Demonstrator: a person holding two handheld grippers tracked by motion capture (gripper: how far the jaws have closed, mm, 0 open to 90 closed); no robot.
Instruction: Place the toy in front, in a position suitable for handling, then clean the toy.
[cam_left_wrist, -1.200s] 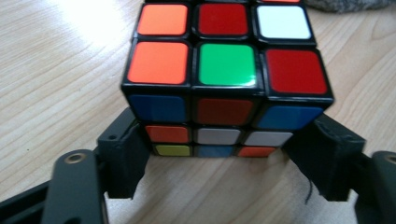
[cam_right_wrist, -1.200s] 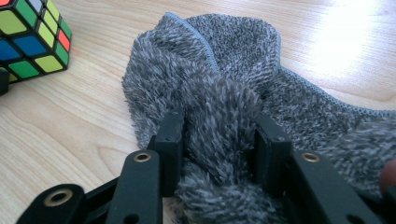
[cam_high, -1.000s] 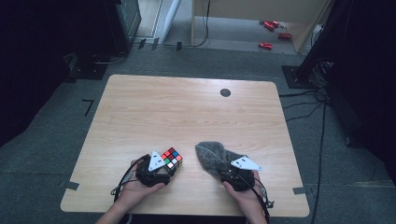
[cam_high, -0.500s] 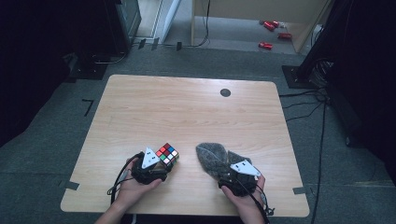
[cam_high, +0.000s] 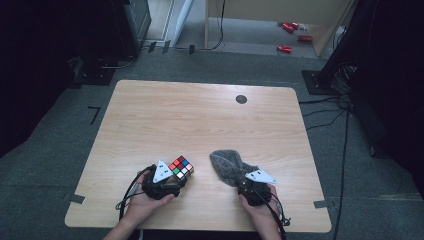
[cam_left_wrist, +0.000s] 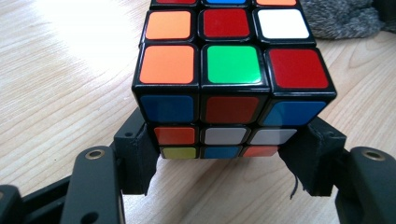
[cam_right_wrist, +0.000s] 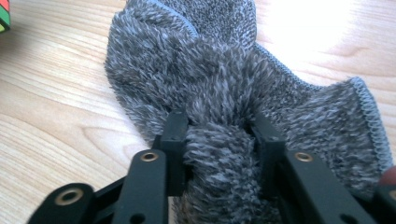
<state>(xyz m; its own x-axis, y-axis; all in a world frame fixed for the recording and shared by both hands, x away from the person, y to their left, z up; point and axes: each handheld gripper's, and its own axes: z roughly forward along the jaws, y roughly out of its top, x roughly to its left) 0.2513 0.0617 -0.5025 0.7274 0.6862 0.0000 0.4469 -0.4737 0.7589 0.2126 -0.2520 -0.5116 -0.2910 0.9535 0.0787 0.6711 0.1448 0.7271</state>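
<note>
- The table (cam_high: 210, 120), pale wood, takes up the middle of the high view, and most of it is bare; all the work sits along its lower edge, close to the person.
- A grey fuzzy cloth (cam_high: 227, 167) lies crumpled at lower centre-right of that view, just beside the cube but not touching it.
- In the right gripper view the cloth (cam_right_wrist: 224, 79) spreads across the upper frame, and a thick fold of it is bunched between the two black jaws at the bottom.
- The right claw (cam_right_wrist: 219, 135) has just been closing, and its jaws now pinch that fold from both sides.
- The puzzle cube (cam_high: 181, 168) stands on the table at lower centre-left of the high view, its top a scramble of colours.
- The left claw (cam_left_wrist: 224, 154) is clamped on the cube (cam_left_wrist: 231, 79) low down, one pad on each side of the bottom layer (the upper layers stand clear above the jaws).
- As I read it, the step in hand is securing both things: cube held steady, cloth freshly grasped.
- The next move likely calls for lifting the cloth over to the cube, perhaps to wipe or cover it, while the left claw keeps the cube from sliding or tipping.
</note>
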